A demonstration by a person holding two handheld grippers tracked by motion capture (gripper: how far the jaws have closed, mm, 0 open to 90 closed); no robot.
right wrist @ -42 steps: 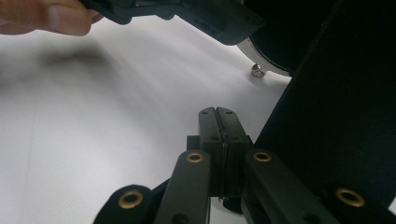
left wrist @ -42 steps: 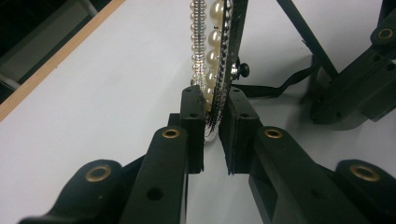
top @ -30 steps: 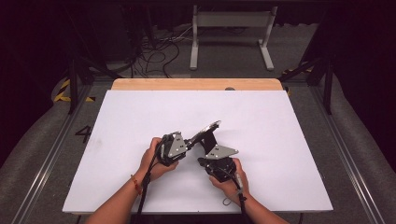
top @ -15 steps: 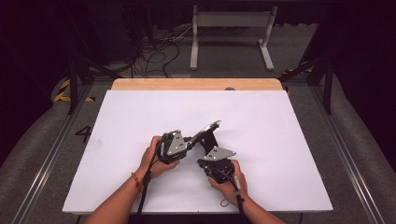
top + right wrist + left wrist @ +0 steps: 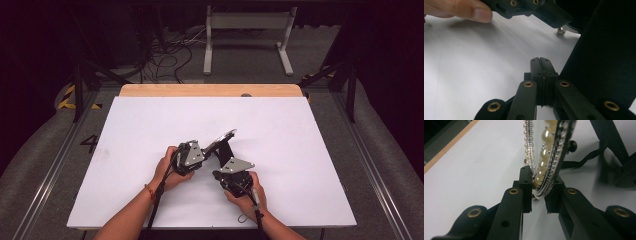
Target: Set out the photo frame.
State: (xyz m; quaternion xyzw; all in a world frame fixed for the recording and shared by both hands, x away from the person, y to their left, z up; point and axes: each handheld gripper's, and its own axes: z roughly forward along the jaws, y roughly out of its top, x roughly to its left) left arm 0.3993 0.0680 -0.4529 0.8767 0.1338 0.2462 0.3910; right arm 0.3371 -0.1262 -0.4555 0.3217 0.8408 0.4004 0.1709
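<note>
at lower centre of the high view the right tongs [image 5: 226, 165] are pressed fully together beside the black stand [image 5: 604, 57]. the left tongs [image 5: 539, 195], just closing, pinch the pearl-rimmed frame [image 5: 549, 152] mid-worktop [image 5: 310, 130]. likely propping it; next, steady the stand.

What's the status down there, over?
Left tool clamped on pearl-trimmed picture frame rim. Right tool shut, beside the frame's black back stand. White table otherwise bare.
</note>
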